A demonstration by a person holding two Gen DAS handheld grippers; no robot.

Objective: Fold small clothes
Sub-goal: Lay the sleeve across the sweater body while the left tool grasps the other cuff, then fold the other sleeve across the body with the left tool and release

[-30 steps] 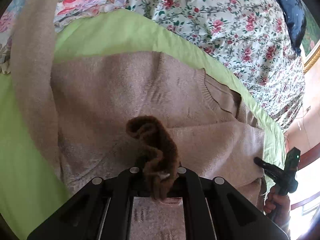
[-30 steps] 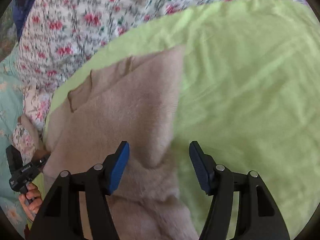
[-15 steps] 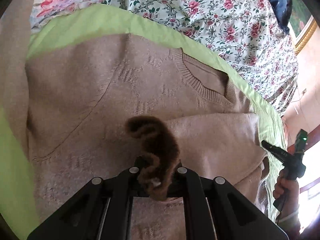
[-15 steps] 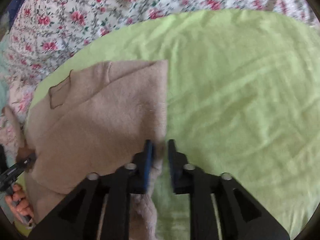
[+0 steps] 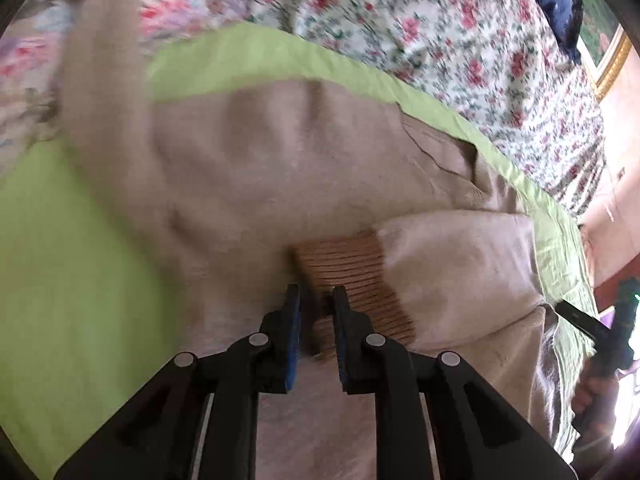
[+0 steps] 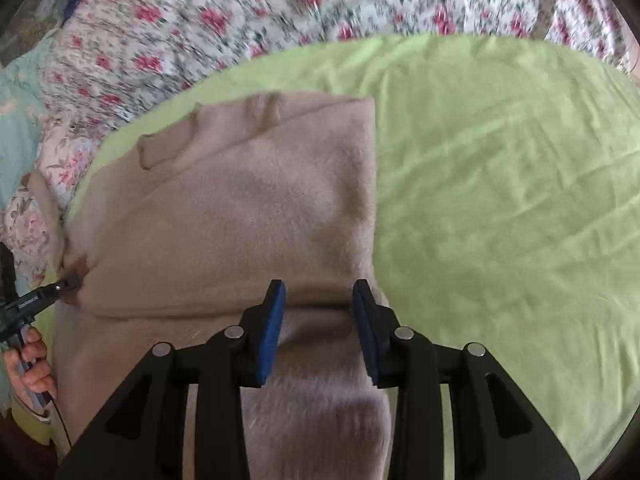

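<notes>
Left fingers (image 5: 293, 322) nearly closed, a narrow gap between the blue pads, pinching the ribbed cuff (image 5: 352, 276) of the beige sweater (image 5: 280, 184). Cuff sits between the pads, darker tan ribbing fanning out ahead of the left gripper (image 5: 316, 300). Left view is motion-blurred, so the exact contact on each pad is hard to read.

Right fingers (image 6: 276, 320) parted wide, nothing gripped. Right gripper (image 6: 318, 294) hovers over the sweater (image 6: 224, 216), pads straddling a horizontal fold crease near the garment's right edge; cannot tell if they touch the knit.

Sweater lies on a lime green sheet (image 6: 500, 184) spread over a bed with a floral cover (image 6: 200, 20). One side is folded in over the body, giving a straight vertical edge on the right in the right view. Neckline (image 5: 440, 156) points toward the floral cover. One sleeve (image 5: 104, 80) runs up the left side of the left view, blurred.

Left hand (image 6: 28, 364) shows at the left edge of the right view, gripping its handle. Dark blue pillow (image 5: 556, 0) sits at the far corner of the bed.
</notes>
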